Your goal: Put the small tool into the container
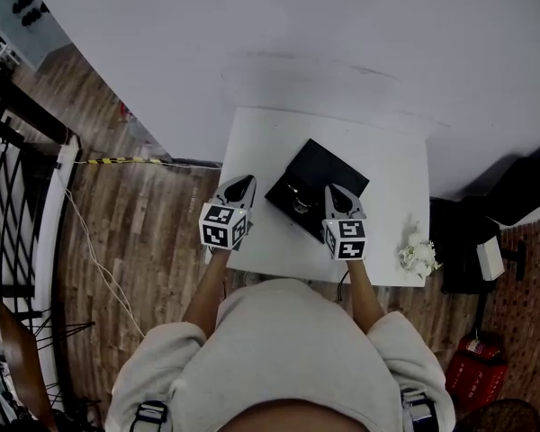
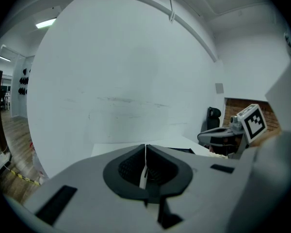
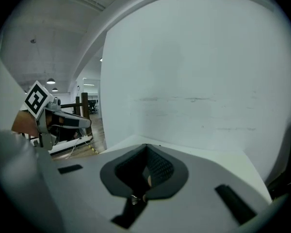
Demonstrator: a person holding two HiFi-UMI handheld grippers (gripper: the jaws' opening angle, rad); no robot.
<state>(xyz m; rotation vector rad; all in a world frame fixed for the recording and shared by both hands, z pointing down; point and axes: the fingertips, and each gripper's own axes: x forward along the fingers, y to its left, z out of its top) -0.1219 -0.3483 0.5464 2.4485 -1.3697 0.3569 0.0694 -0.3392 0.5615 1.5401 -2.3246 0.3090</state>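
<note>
Both grippers are clenched on nothing. The left gripper (image 1: pixel 241 184) has its jaws pressed together with only a thin seam between them, and the right gripper (image 1: pixel 335 193) is fully closed too. The left one hangs over the bare left part of the white bench (image 1: pixel 391 196). The right one sits over the near right edge of the black container (image 1: pixel 328 163).

A small shiny thing (image 1: pixel 299 198) lies inside the container near its near corner. It is probably the small tool, though it is too small to identify for certain. If so, the task looks essentially done.

The main risk, as I judge it, is the right gripper. It is close over the container's rim, so a careless sideways or downward move could clip the rim and shove or tip the container, spilling the tool. A wide swing to the right could also brush the white flower bunch (image 1: pixel 418 257) at the bench's right edge — it sits close to falling off.

Count:
- two grippers
- one container
- one small shiny tool
- one flower bunch
- one bench
</note>
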